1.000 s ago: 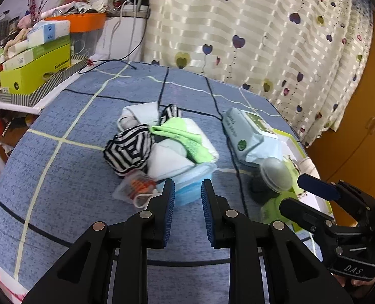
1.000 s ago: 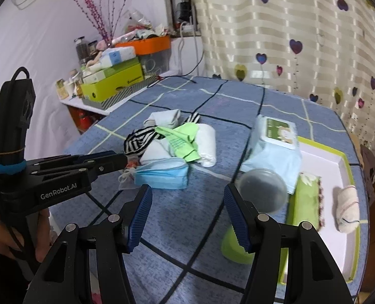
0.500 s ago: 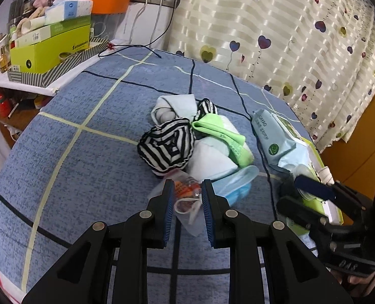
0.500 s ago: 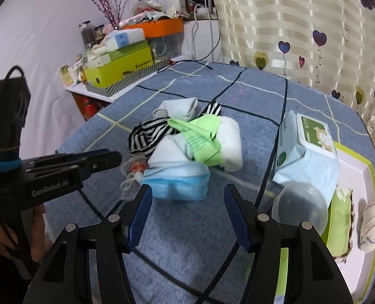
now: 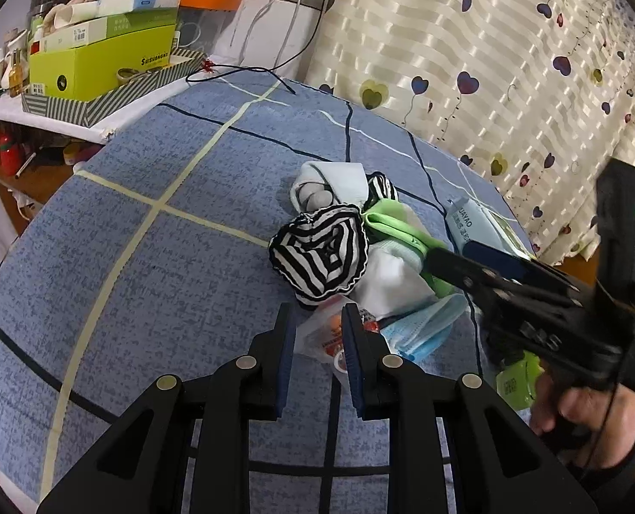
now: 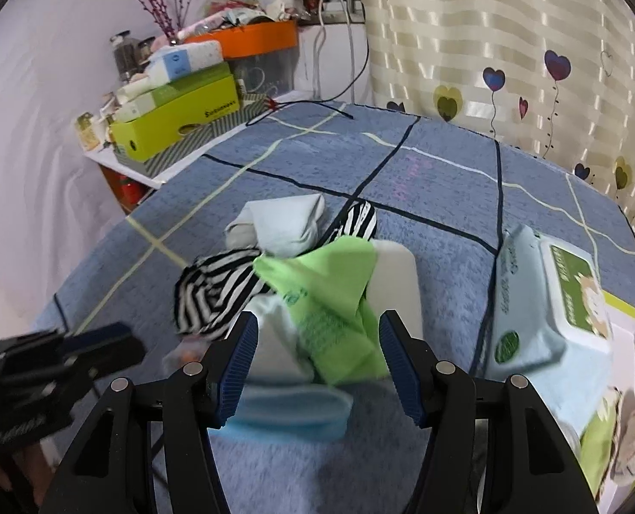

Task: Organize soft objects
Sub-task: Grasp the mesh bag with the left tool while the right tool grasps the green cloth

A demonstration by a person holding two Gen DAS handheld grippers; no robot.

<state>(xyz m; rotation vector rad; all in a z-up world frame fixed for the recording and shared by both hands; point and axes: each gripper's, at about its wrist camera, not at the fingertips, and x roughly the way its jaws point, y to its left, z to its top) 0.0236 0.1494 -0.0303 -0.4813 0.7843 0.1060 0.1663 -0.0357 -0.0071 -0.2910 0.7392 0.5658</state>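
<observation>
1. The pile of soft stuff sits mid-frame on the blue checked bench [image 5: 154, 257]: striped sock [image 5: 321, 252], green cloth [image 6: 334, 295], white roll [image 6: 396, 274], blue face mask [image 5: 424, 330] at the near edge.
2. Left claw [image 5: 316, 342] has just been opening a bit. Its jaws stand narrowly apart around a small clear packet [image 5: 324, 336] with orange print, and the pads don't look pressed on it.
3. Right claw [image 6: 317, 364] is wide open, empty, low over the mask and cloth. That view is blurry.
4. What could go wrong: everything overlaps, so closing on one piece could drag its neighbours along. The packet looks slippery, so a narrow pinch might let it squirt out.
5. Both claws crowd the same corner of the pile, so they could bump.
6. Orientation: in the right-wrist view the mask's long axis runs left-right across the frame. The green cloth runs from upper middle down toward lower right.
7. The wipes pack [image 6: 544, 312] and the tray [image 6: 634, 334] sit at the right of the frame.
</observation>
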